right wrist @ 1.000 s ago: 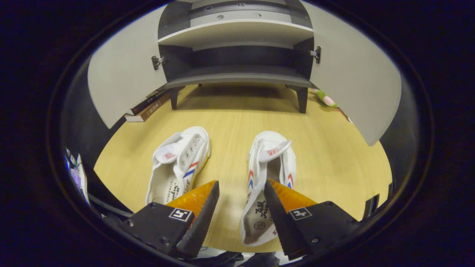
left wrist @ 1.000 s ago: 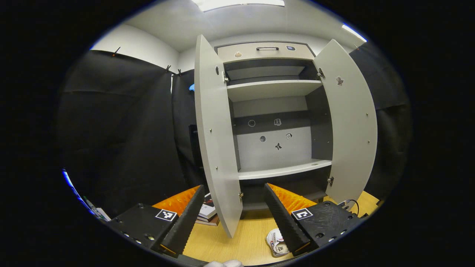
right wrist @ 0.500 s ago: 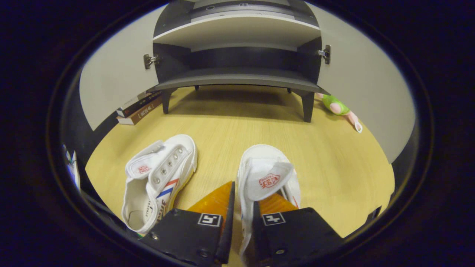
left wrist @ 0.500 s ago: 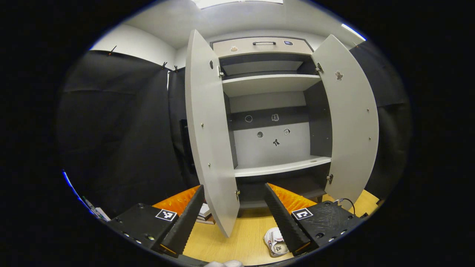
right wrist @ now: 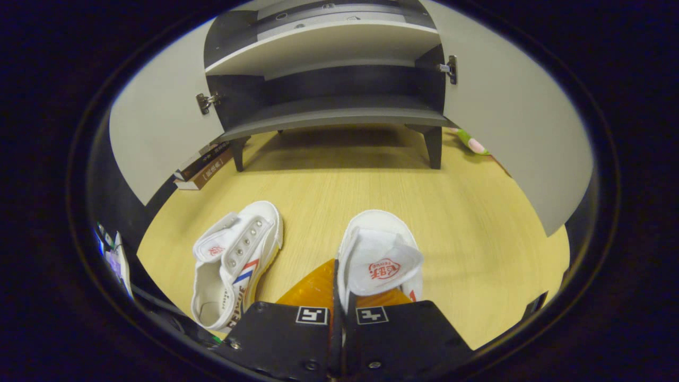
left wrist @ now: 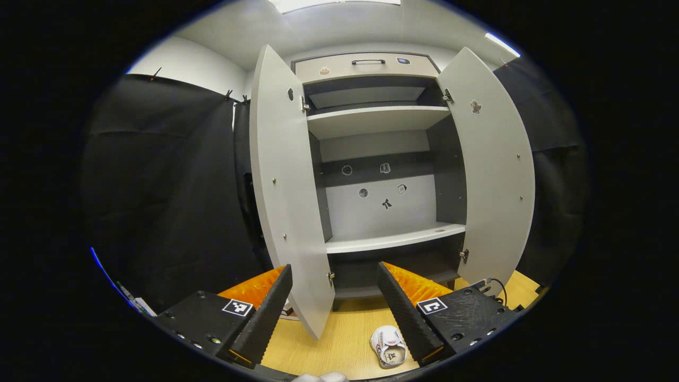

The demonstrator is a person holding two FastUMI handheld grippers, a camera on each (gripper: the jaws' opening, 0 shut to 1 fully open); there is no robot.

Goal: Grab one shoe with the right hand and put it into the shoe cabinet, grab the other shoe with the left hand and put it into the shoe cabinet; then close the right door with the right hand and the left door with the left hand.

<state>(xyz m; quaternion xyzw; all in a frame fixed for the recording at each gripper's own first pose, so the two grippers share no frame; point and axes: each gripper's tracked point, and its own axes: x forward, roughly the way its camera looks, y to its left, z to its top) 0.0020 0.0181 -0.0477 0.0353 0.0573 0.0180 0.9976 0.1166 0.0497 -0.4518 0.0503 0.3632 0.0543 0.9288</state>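
Two shoes are outside the shoe cabinet [left wrist: 379, 175]. The right hand-held gripper [right wrist: 339, 297] is clamped on one shoe [right wrist: 379, 254]; the other shoe [right wrist: 236, 262] lies beside it on the floor [right wrist: 467, 212]. Left hand-held gripper [left wrist: 334, 294] hangs spread apart, and both doors stand open.

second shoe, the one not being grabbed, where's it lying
In the right gripper view the second shoe lies on the wooden floor, left of the gripped shoe, before the cabinet.

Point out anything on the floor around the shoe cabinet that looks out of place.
A green stuffed toy lies on the floor behind the cabinet's open right door, and a stack of books sits by the left door. The loose shoe lies angled, tongue flopped open.
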